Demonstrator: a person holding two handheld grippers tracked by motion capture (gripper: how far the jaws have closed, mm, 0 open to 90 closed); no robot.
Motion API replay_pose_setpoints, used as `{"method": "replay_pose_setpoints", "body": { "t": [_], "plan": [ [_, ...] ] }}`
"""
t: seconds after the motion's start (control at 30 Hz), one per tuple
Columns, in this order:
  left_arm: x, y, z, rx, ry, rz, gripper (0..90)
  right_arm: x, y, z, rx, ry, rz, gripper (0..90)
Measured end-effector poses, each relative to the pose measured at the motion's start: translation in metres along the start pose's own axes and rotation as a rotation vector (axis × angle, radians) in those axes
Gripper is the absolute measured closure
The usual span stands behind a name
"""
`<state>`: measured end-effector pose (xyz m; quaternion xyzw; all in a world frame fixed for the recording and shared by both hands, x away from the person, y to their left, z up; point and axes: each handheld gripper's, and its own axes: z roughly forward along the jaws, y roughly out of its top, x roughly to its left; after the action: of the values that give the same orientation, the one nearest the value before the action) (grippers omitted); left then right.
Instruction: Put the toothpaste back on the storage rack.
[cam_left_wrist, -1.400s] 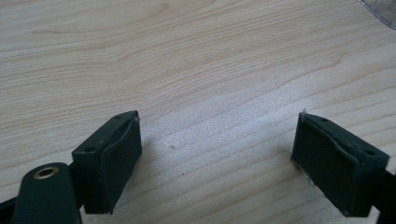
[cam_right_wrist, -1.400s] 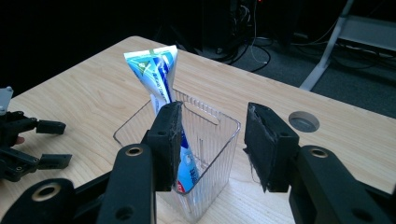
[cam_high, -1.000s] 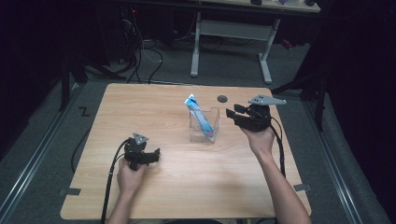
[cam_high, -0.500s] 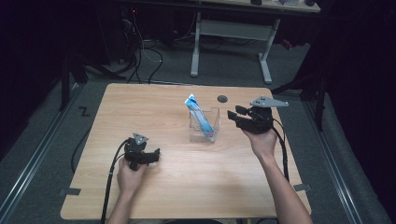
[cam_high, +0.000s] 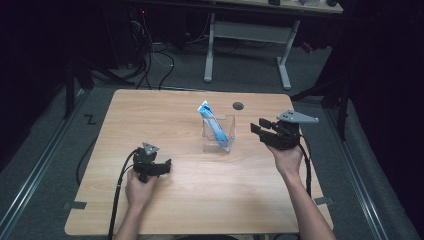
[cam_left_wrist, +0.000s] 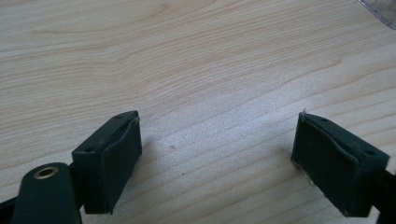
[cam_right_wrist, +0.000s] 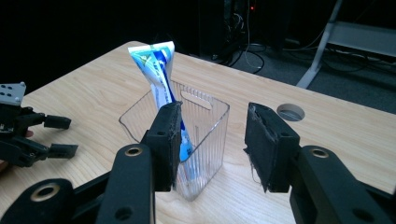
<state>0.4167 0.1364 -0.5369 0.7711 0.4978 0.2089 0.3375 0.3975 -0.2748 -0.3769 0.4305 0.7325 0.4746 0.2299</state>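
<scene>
A clear plastic container (cam_high: 219, 134) stands upright near the middle of the wooden bench (cam_high: 190, 210), and a blue-and-white toothpaste tube (cam_high: 214, 124) leans inside it — its crimped end poking above the rim. The right gripper (cam_high: 258, 129) hovers just beside the container's right side, jaws apart with nothing between them (the container sits ahead of them in the right gripper view). The left gripper (cam_high: 167, 165) rests low on the bench, well apart from the container, jaws spread wide over bare wood.
</scene>
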Motion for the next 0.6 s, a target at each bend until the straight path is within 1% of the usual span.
{"method": "replay_pose_setpoints", "body": {
  "t": [0.27, 0.6],
  "plan": [
    [0.000, 0.000, 0.000, 0.000, 0.000, 0.000, 16.1, -0.004, -0.007, -0.005, -0.003, 0.000, 0.027, 56.2],
    [0.000, 0.000, 0.000, 0.000, 0.000, 0.000, 16.1, -0.006, -0.014, -0.009, 0.000, 0.000, 0.039, 56.1]
  ]
}}
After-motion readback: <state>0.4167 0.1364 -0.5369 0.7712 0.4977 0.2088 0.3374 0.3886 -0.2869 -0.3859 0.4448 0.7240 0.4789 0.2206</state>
